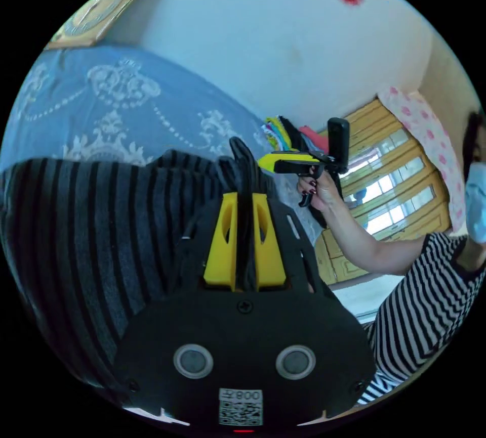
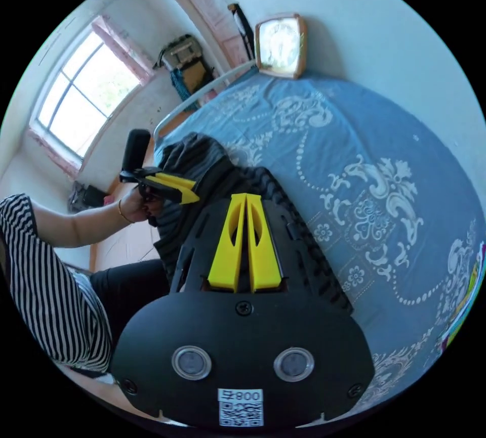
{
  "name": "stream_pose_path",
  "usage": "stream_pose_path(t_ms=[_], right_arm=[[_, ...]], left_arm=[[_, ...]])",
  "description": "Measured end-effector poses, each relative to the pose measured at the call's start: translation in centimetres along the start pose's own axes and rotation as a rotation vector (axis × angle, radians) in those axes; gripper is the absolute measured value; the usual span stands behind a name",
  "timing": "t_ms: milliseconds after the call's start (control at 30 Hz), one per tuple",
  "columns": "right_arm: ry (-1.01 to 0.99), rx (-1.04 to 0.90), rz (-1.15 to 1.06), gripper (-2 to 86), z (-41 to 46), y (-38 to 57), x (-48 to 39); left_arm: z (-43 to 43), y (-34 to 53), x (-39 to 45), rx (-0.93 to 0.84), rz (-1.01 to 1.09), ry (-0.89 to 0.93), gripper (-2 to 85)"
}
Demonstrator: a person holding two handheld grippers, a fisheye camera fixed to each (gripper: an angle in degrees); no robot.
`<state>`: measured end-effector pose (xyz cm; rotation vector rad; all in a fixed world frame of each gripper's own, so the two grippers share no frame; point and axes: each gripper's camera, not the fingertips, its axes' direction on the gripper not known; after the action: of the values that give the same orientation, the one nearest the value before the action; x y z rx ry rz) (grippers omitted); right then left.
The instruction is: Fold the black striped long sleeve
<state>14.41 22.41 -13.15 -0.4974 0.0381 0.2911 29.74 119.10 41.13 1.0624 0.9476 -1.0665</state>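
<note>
The left gripper, centre of the left gripper view, has its yellow jaws clamped on a fold of the striped shirt, which drapes across the left half over the blue bedspread. In the right gripper view the right gripper has its jaws pressed together; whether they pinch cloth cannot be told. The bedspread lies bare on the right. A clock leans against the wall at the top. Windows fill the upper left.
</note>
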Motion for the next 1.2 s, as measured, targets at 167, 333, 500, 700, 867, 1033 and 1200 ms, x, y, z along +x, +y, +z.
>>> stream_pose_path(t_ms=[167,333,500,700,867,1033,1200], right_arm=[[-0.03,-0.066,0.067,0.2,2.8,0.0,2.5],[-0.025,-0.13,0.017,0.1,6.2,1.7,1.8],[0.033,-0.302,0.071,0.1,13.0,2.5,3.6],[0.114,-0.18,0.029,0.1,12.2,3.6,3.0],[0.109,-0.254,0.158,0.2,17.5,6.6,7.6],[0.144,-0.129,0.191,0.4,15.6,10.9,8.5],[0.103,-0.013,0.308,1.4,12.0,21.6,10.2]], left_arm=[[3.0,3.5,-3.3,-0.158,-0.155,-0.139,5.2],[2.7,6.7,-1.5,-0.047,-0.108,-0.114,3.6],[8.1,10.7,-0.9,-0.202,-0.061,-0.224,0.7],[10.4,16.7,3.8,-0.23,0.057,-0.184,0.2],[15.1,24.4,3.7,-0.288,0.036,-0.223,0.2],[18.0,28.3,5.0,-0.286,0.016,-0.248,0.7],[22.3,34.0,10.5,-0.26,0.203,-0.197,3.9]])
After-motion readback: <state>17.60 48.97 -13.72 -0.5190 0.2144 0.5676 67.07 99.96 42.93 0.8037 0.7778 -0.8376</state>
